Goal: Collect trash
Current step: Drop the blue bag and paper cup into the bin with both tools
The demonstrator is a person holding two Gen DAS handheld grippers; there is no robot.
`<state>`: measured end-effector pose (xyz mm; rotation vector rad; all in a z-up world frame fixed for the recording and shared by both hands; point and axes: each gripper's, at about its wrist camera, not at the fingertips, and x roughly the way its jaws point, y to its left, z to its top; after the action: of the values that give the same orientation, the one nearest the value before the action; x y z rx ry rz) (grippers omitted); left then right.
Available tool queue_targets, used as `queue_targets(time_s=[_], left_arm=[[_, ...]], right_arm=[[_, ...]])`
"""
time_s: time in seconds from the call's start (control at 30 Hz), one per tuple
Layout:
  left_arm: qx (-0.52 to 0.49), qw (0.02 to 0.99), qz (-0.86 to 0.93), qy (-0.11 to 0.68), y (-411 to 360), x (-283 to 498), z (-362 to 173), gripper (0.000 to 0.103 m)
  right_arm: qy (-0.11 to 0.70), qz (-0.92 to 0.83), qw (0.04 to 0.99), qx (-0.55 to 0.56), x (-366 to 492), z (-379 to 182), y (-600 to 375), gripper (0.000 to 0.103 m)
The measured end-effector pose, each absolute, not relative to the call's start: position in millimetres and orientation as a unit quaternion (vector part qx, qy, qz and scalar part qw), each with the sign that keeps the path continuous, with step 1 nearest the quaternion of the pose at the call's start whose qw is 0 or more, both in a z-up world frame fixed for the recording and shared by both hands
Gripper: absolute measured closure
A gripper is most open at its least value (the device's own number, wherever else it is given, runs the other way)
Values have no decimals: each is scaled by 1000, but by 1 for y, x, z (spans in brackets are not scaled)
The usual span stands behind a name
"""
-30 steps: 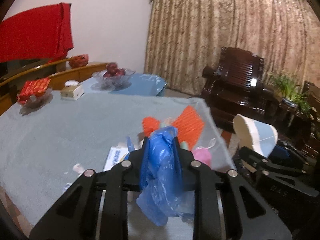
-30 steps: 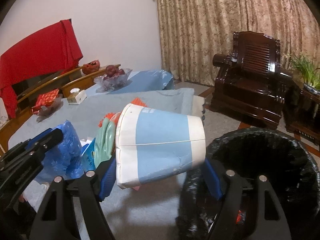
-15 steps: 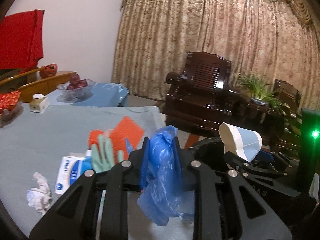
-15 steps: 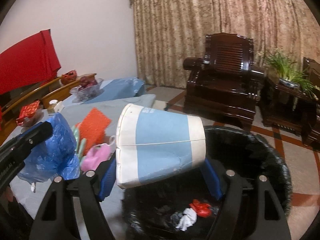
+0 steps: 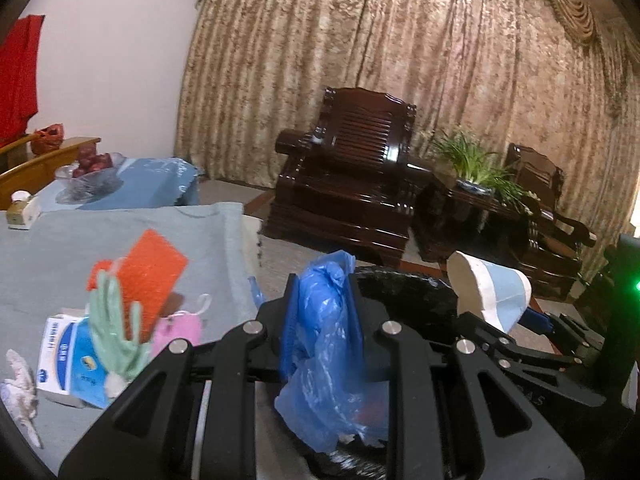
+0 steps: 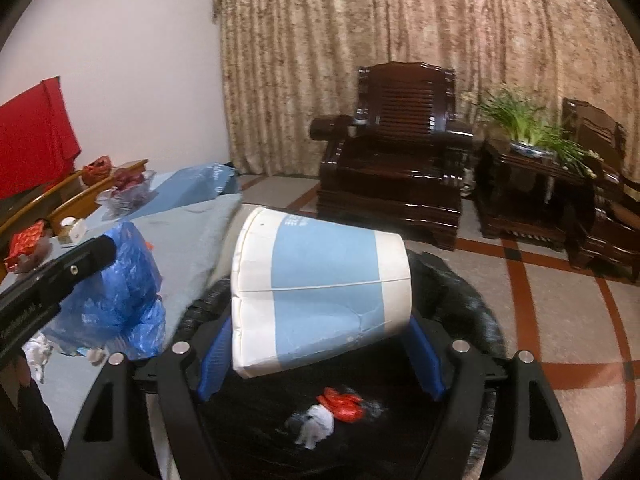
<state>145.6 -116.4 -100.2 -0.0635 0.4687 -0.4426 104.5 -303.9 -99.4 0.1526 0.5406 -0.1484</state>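
My left gripper (image 5: 320,312) is shut on a crumpled blue plastic bag (image 5: 328,344), which hangs over the near rim of a black-lined trash bin (image 5: 404,288). My right gripper (image 6: 320,332) is shut on a white and light-blue paper cup (image 6: 320,292), lying sideways between the blue pads, right above the open trash bin (image 6: 472,304). Red and white scraps (image 6: 332,412) lie inside the bin. In the right wrist view the blue bag (image 6: 116,292) and the left gripper's finger (image 6: 60,272) show at the left. The cup (image 5: 488,296) shows at the right in the left wrist view.
On the grey-blue tablecloth (image 5: 52,248) lie an orange sponge (image 5: 148,272), a green glove (image 5: 112,336), a pink item (image 5: 180,328), a blue and white packet (image 5: 64,360) and a crumpled tissue (image 5: 20,384). A dark wooden armchair (image 6: 396,168) and a potted plant (image 6: 528,128) stand beyond the bin.
Both grippers have swung from over the table to the right, toward the bin. The cup now hangs over the bin's opening and the blue bag over its rim. Both grips are unchanged.
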Motion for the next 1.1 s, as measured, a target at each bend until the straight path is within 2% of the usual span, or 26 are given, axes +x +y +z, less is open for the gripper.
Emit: queue_targets(time_s=[0.23, 0.27, 0.33, 0.37, 0.4, 0.47, 0.53, 0.67, 1.1], left_arm=[[-13, 940, -248, 234, -152, 153, -107, 81], [-12, 938, -254, 238, -156, 154, -107, 78], [-13, 936, -256, 241, -159, 157, -108, 63], [-15, 936, -256, 243, -158, 158, -109, 47], [-17, 936, -253, 242, -157, 158, -109, 41], [-19, 938, -248, 241, -152, 158, -109, 39], [-19, 941, -240, 240, -145, 158, -108, 33], [-22, 951, -211, 224, -122, 154, -103, 13], [-4, 976, -78, 202, -4, 125, -92, 10]], right_arm=[[273, -104, 953, 80, 97, -105, -331, 28], [274, -110, 952, 80, 97, -105, -333, 25], [276, -121, 950, 83, 96, -107, -340, 17], [276, -125, 949, 82, 96, -107, -341, 14], [277, -129, 949, 82, 95, -107, -344, 14], [278, -135, 948, 81, 93, -108, -346, 10], [276, -139, 947, 82, 94, -108, -348, 7], [275, -136, 948, 88, 94, -106, -344, 6], [255, -27, 964, 74, 115, -92, -255, 6]])
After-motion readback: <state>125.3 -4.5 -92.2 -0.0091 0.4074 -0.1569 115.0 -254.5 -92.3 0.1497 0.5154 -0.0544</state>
